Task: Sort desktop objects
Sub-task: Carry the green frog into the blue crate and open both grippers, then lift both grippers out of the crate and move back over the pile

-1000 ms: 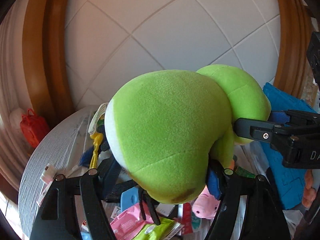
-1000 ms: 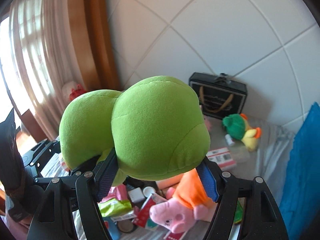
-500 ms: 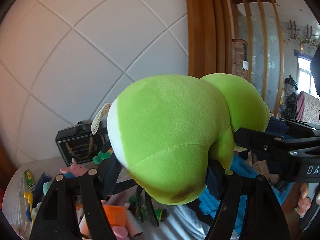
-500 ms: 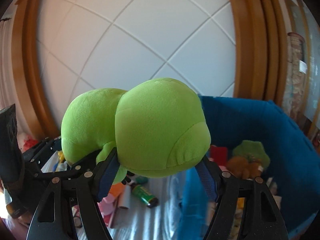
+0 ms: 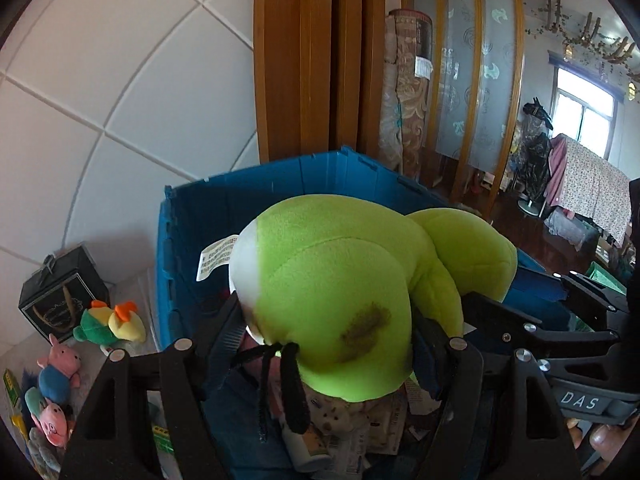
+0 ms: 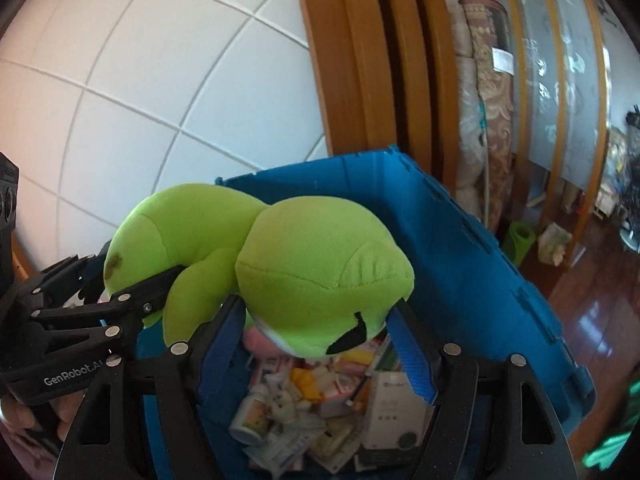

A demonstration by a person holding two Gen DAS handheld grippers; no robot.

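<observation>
We cannot see most of the deep blue plastic crate's [image 6: 460, 248] floor: the bright green plush toy [image 6: 320, 272] covers it. Of the jumbled boxes and bottles [image 6: 320, 412] below, labels are too small for us to read. The plush's white fabric tag [image 5: 216, 258] carries print we cannot make out. The pink pig toy [image 5: 50, 426] is cut by the left wrist view's edge.

My two tools hold the plush toy [image 5: 340, 292] above the bin [image 6: 460, 240], mid-frame. Boxes and bottles [image 6: 320, 412] lie inside it. Small toys [image 5: 108, 322] sit lower left on the desk [image 5: 136, 284].
</observation>
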